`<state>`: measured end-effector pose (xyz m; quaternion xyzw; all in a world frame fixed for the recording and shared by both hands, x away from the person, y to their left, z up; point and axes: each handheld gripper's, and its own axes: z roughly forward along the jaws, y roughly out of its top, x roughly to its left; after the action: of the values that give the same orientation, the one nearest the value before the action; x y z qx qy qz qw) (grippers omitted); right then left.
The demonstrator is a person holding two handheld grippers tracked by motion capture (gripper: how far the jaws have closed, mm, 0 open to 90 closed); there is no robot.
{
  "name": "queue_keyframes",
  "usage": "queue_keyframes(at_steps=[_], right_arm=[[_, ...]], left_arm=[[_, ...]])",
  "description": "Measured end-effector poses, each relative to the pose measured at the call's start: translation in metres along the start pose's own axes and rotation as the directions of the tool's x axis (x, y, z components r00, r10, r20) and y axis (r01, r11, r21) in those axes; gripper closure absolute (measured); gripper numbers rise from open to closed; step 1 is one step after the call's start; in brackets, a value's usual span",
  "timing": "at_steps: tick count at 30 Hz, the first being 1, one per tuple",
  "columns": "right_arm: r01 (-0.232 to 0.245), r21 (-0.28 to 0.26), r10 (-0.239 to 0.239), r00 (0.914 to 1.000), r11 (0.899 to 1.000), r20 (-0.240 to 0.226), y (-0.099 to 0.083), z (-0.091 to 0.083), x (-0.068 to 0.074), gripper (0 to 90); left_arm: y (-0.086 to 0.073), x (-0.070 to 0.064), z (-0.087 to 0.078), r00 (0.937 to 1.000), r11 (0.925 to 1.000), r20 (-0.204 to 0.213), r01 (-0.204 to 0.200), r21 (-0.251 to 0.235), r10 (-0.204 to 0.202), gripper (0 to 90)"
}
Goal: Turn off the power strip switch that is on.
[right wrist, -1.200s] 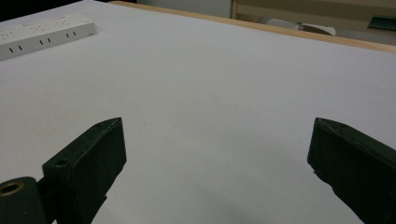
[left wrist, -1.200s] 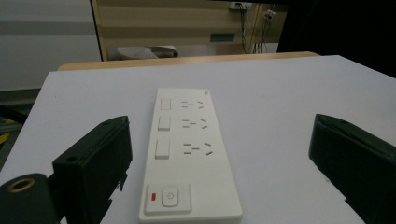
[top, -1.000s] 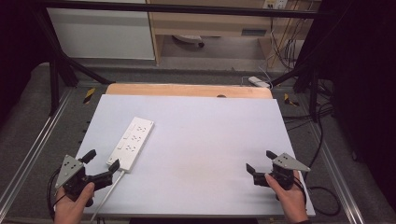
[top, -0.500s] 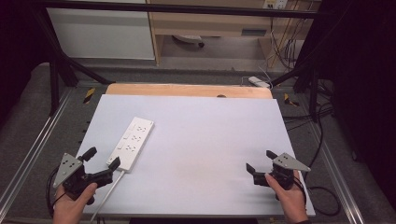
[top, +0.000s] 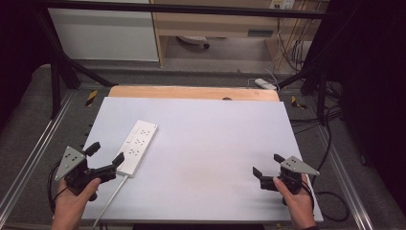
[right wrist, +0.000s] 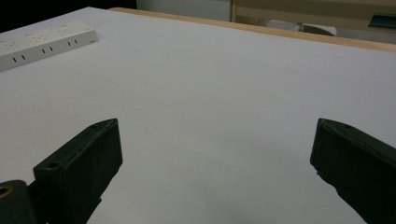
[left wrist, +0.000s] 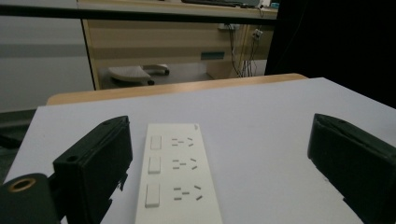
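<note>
1. White, matte and rectangular, the table top covers most of the work area; a strip of pale wood runs along its far edge, and dark grey floor surrounds it.
2. Power strip: a long white plastic bar with rounded corners, lying flat on the left half of the table top, its long axis slanting away from the person. In the left gripper view the power strip shows three square rocker switches in a column, each beside a group of slot openings. Its white cord leaves the near end and runs toward the table's front edge.
3. Left gripper: black, with a grey three-cornered plate on top, held in the person's left hand at the near left corner. Its jaws are spread wide and hold nothing; one jaw tip lies just beside the near end of the power strip, which sits between the jaws in the left gripper view.
4. Right gripper: same build, held in the right hand near the front right corner, well apart from the power strip. Its jaws stand wide over bare table top.
5. Surroundings: a black metal frame spans the far side; behind it stand a white panel, a light wooden cabinet and loose cables at the right.
</note>
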<state>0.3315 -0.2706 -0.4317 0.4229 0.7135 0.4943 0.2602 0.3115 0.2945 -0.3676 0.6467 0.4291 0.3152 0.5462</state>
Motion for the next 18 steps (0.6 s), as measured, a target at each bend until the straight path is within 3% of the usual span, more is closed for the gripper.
queue_keyframes(at_steps=[18], right_arm=[[-0.006, -0.011, 0.006, 0.9998, 1.000, -0.021, 0.001, -0.001, 0.001, 2.1]], left_arm=[[0.033, 0.000, 0.034, 0.9997, 0.9993, 0.010, -0.024, 0.028, 0.024, 7.3]])
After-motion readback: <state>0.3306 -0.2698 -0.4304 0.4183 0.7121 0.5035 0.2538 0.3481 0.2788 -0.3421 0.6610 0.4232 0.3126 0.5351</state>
